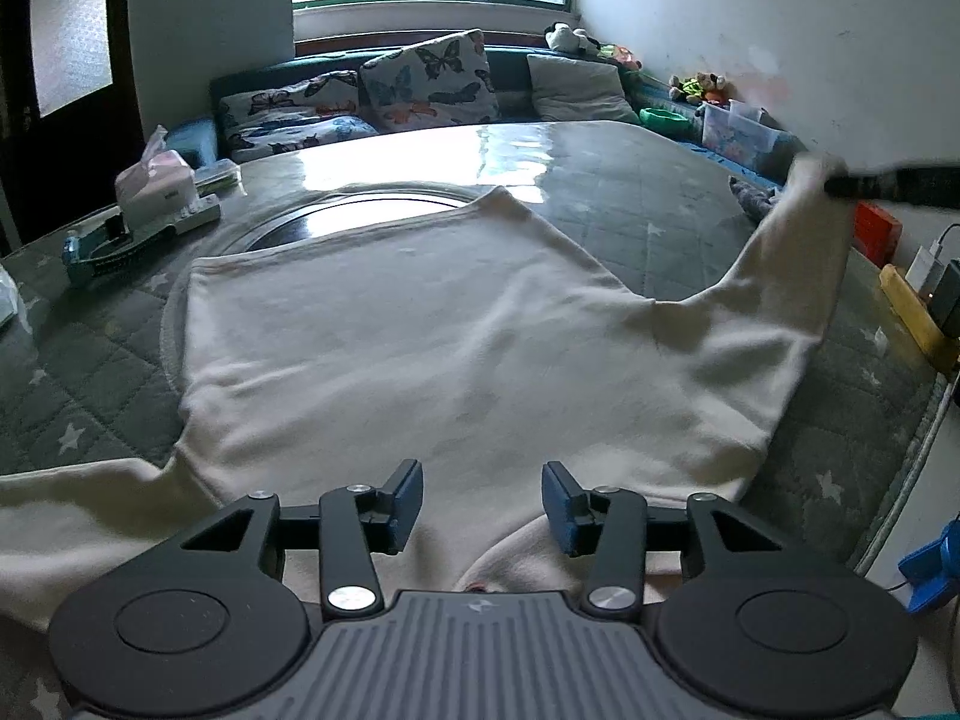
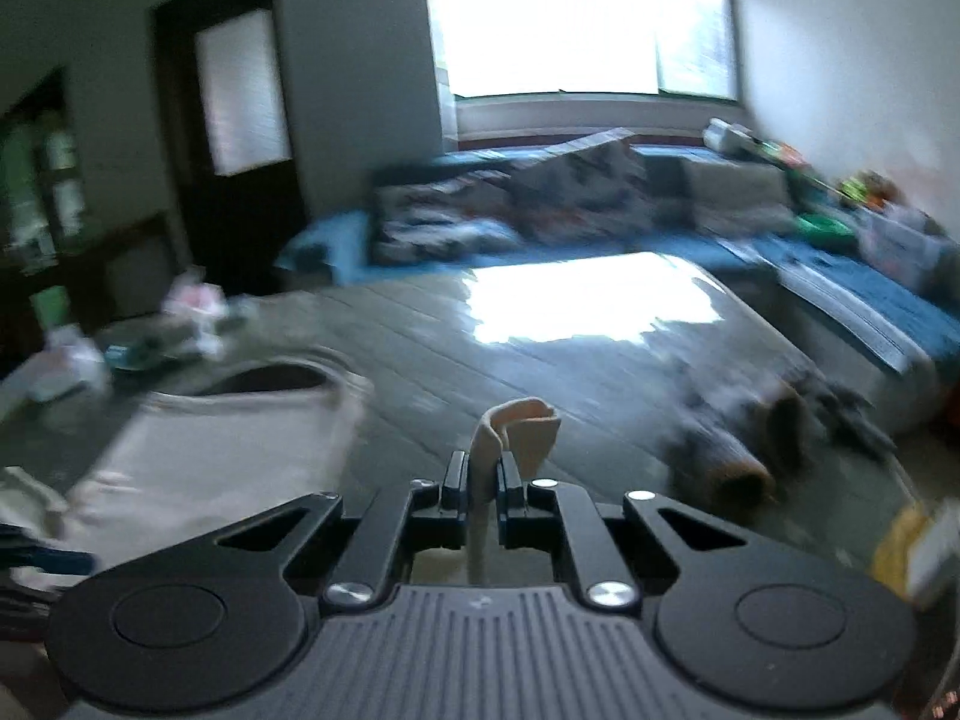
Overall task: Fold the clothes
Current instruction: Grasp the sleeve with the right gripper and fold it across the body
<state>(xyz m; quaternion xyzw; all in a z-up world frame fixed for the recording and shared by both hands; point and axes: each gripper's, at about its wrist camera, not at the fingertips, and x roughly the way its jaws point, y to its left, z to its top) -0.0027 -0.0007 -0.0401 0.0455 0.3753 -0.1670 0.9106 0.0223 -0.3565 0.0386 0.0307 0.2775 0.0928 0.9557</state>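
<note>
**A:** Where does the cream sweater (image 1: 420, 330) lie?

**B:** Spread flat on the grey quilted table cover (image 1: 90, 360), body running away from the left gripper (image 1: 482, 501). Its near edge passes under that gripper, and the far hem partly covers a round glass turntable (image 1: 372, 210) set in the table.

**A:** And the left gripper itself?

**B:** Its jaws stand apart, about half spread, blue pads facing each other. Sweater fabric shows below and between them, but the pads press on nothing. One sleeve trails off to the left, near the bottom of that view.

**A:** The other sleeve?

**B:** In the left wrist view it rises from the table at the right, pulled up to its cuff (image 1: 813, 171), where the dark tip of the right gripper (image 1: 840, 185) meets it. That part is blurred.

**A:** Does the right wrist view confirm the grip?

**B:** Yes. The right gripper's (image 2: 483, 483) jaws are nearly together, pinching a strip of cream fabric; the cuff (image 2: 519, 420) pokes up just past the fingertips, curled over. The rest of the sweater (image 2: 210, 450) lies to the left and lower in that view, smeared by motion.

**A:** Anything nearby on the table?

**B:** A dark grey garment (image 2: 750, 438) lies crumpled to the right of the pinched cuff, well apart from it. A tissue box (image 1: 156, 180) sits at the far left side of the table.
</note>
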